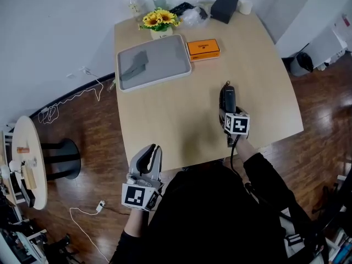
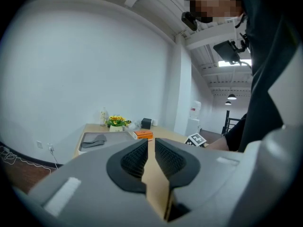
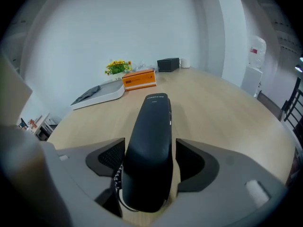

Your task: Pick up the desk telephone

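A black telephone handset (image 1: 227,97) lies lengthwise between the jaws of my right gripper (image 1: 226,108) over the near right part of the wooden table (image 1: 264,76). In the right gripper view the handset (image 3: 154,126) fills the gap between the two pads, and my right gripper (image 3: 149,163) is shut on it. A bit of coiled cord (image 3: 117,176) shows at its near end. No telephone base is in view. My left gripper (image 1: 152,153) hangs at the table's near left edge, jaws shut with nothing in them; through them (image 2: 148,157) only a sliver of table shows.
At the table's far side are a grey tray (image 1: 179,67) with a grey cloth in it, an orange box (image 1: 203,48), a pot of sunflowers (image 1: 160,21), a black box (image 1: 224,7) and a white cup (image 1: 245,6). A round side table (image 1: 27,158) and loose cables are on the floor at left.
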Demonstrator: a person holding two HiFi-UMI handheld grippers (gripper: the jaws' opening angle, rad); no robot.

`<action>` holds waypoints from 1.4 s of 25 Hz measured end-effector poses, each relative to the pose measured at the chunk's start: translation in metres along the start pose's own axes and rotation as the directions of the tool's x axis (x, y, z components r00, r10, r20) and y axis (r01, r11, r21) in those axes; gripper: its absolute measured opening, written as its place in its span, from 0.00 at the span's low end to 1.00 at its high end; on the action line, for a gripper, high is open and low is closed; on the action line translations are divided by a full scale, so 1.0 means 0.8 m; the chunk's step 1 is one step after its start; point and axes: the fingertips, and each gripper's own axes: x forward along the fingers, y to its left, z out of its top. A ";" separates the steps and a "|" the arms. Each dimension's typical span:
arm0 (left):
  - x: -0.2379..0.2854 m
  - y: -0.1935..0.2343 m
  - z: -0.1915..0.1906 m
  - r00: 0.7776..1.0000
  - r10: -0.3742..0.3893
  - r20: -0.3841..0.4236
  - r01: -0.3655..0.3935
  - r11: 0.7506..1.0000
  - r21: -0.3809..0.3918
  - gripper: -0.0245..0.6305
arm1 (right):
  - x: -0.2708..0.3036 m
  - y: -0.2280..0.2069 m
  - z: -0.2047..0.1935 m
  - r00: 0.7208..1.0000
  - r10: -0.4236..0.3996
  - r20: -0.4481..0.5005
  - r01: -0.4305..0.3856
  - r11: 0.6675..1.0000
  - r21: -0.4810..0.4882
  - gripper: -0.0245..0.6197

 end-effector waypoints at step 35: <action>0.015 -0.027 -0.004 1.000 0.014 -0.027 -0.013 1.000 0.020 0.08 | 0.016 -0.022 -0.010 0.982 0.061 -0.181 -0.127 0.915 -0.383 0.47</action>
